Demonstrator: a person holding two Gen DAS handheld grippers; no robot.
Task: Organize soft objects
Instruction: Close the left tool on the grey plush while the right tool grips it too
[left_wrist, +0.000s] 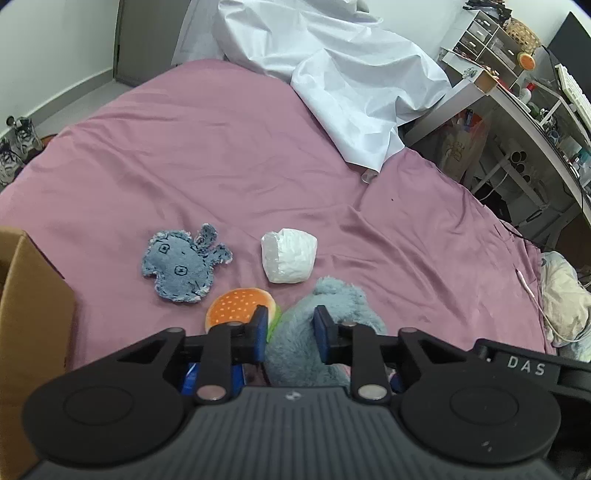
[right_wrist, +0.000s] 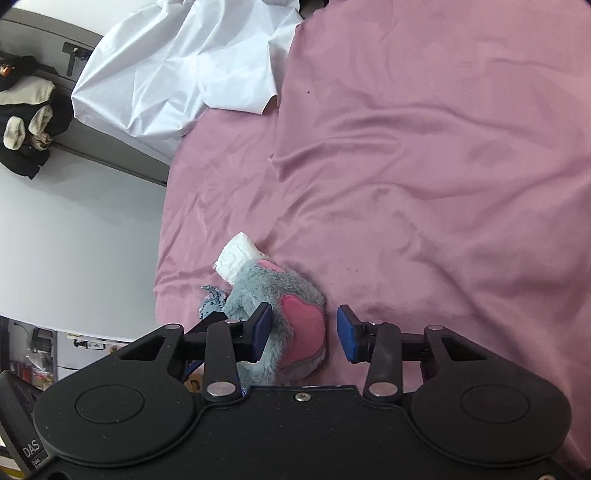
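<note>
A fluffy grey-blue plush toy (left_wrist: 332, 314) lies on the pink bed sheet (left_wrist: 184, 155). My left gripper (left_wrist: 290, 332) has its jaws around the plush's body, pads against the fur. In the right wrist view the same plush (right_wrist: 280, 295) shows pink heart patches; my right gripper (right_wrist: 304, 332) is open, its jaws on either side of one heart patch with a gap at the right pad. A flat denim toy (left_wrist: 184, 264), an orange burger plush (left_wrist: 240, 304) and a white wrapped bundle (left_wrist: 290, 254) lie just ahead of the left gripper.
A cardboard box (left_wrist: 29, 295) stands at the left edge. A crumpled white sheet (left_wrist: 351, 74) covers the far bed. A cluttered desk (left_wrist: 517, 110) stands at the right. Shoes (left_wrist: 18, 144) sit on the floor at far left.
</note>
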